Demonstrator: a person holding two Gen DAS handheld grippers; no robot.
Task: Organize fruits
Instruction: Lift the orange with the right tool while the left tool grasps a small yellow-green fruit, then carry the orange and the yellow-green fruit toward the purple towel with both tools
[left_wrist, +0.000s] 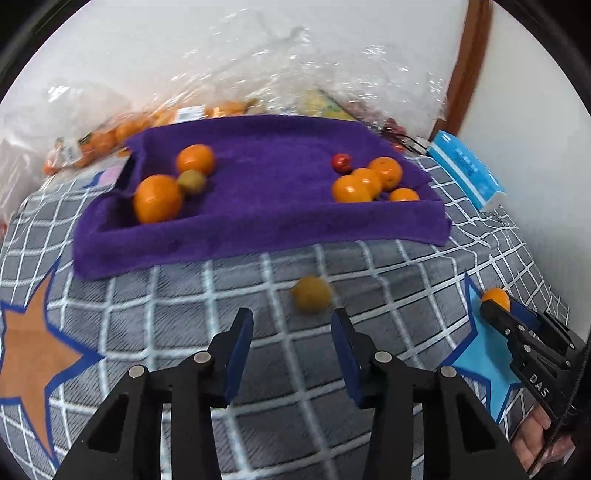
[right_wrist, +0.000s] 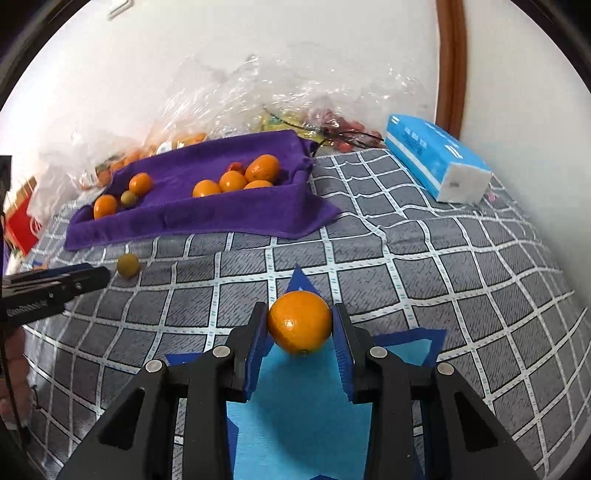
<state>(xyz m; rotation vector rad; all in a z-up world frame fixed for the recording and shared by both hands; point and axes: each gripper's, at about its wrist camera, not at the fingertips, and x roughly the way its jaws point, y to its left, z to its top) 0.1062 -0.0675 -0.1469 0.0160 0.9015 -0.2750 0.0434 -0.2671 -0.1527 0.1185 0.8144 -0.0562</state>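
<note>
Our right hand-held gripper (right_wrist: 300, 325) clamps an orange (right_wrist: 300, 322); our left hand-held gripper (left_wrist: 291, 325) gapes empty near the towel (left_wrist: 258, 221).

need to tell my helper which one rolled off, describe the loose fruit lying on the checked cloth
Start at the purple towel-lined tray. On the grey checked cloth just in front of it lies one dull yellow-green fruit, alone, outside the tray and held by neither gripper.

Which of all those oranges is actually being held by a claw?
The orange over the light blue star, pinched in the right claw; the others lie loose in the purple towel tray.
</note>
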